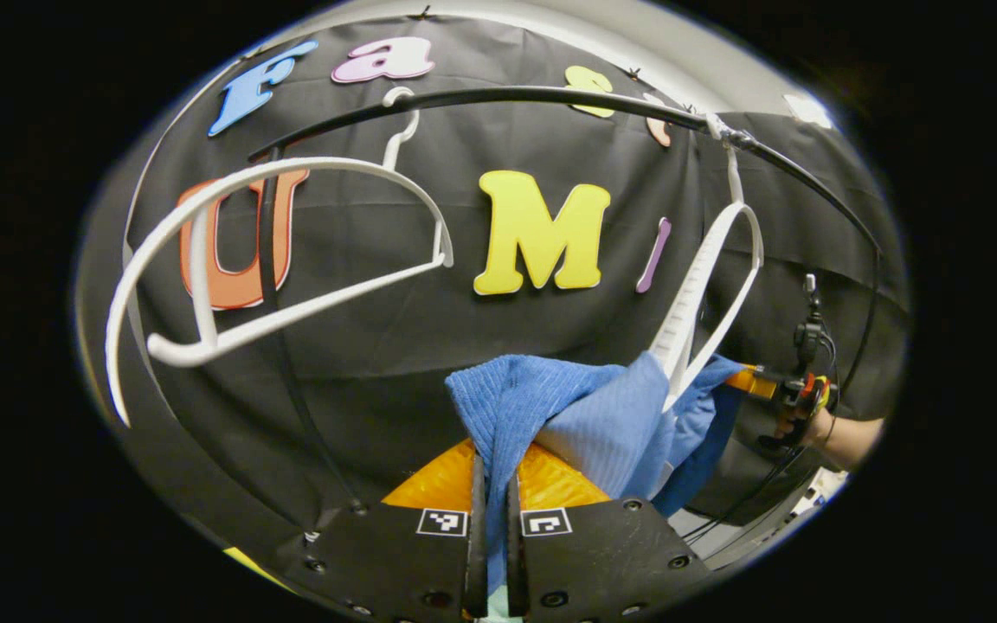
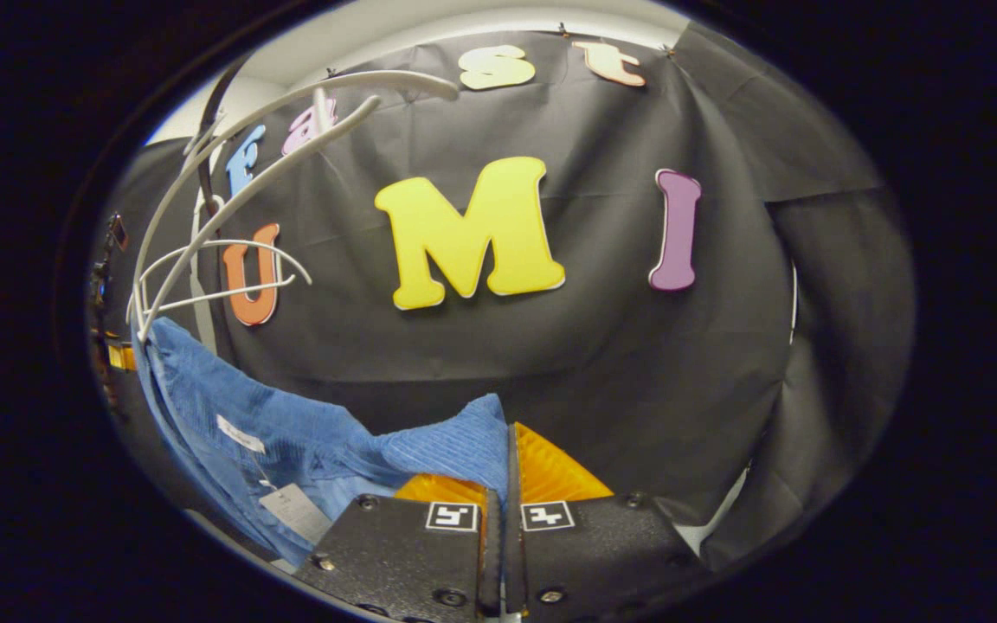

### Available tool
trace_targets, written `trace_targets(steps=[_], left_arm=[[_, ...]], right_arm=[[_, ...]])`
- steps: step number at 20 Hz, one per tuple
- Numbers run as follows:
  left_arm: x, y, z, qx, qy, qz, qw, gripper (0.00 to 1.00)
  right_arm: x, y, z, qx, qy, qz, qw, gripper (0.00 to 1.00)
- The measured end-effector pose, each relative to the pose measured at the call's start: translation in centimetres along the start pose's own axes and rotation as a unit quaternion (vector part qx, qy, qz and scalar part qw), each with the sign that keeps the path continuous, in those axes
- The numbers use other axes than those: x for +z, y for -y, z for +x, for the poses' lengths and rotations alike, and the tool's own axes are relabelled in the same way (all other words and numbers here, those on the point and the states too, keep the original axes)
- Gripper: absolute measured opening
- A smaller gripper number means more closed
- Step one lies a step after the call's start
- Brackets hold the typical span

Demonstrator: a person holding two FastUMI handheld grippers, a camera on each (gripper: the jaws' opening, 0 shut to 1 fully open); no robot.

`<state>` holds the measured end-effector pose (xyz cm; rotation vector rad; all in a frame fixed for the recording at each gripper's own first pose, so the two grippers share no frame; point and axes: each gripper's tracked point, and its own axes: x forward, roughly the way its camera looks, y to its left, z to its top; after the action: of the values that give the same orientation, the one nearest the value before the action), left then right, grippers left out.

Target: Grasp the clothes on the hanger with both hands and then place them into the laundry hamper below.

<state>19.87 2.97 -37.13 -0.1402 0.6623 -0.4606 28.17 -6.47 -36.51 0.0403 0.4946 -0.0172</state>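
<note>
Left gripper (image 1: 492, 510) clamped tight on blue ribbed fabric garment (image 1: 585, 415); right gripper (image 2: 498, 519) pinching same garment's other end (image 2: 308, 433), draped off white plastic hanger (image 1: 706, 294).

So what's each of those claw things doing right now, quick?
Left gripper: closed on the blue shirt.
Right gripper: closed on the same blue shirt.

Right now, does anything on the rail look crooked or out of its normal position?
Yes. The white hanger that carries the blue garment hangs tilted on the black rail, pulled askew, with the cloth bunched at its lower end. Both the left gripper and the right gripper clamp the garment. The empty white hanger also hangs slanted.
</note>
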Motion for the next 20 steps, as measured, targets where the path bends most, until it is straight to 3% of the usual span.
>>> trace_targets(steps=[2,4,5,11,14,20], left_arm=[[-0.6,0.3,-0.2,0.002,0.007,-0.022,1.0,0.08],[-1.3,0.4,-0.6,0.009,0.01,-0.038,0.999,0.13],[-1.7,0.5,-1.1,0.013,0.011,-0.043,0.999,0.08],[-3.3,0.2,-3.6,0.042,0.019,-0.085,0.995,0.08],[-4.9,0.3,-5.0,0.06,0.014,-0.089,0.994,0.07],[-9.7,3.0,-6.4,0.061,-0.018,-0.101,0.993,0.08]], right_arm=[[-1.2,-1.0,-0.6,0.009,-0.013,0.01,1.0,0.05],[-2.7,-2.2,-1.0,0.022,-0.029,0.022,0.999,0.05],[-3.5,-3.1,-1.4,0.031,-0.038,0.026,0.998,0.05],[-7.6,-9.2,-4.2,0.086,-0.082,0.064,0.991,0.05],[-9.3,-12.4,-5.9,0.112,-0.105,0.089,0.984,0.05],[-12.0,-16.5,-8.9,0.141,-0.138,0.113,0.974,0.05]])
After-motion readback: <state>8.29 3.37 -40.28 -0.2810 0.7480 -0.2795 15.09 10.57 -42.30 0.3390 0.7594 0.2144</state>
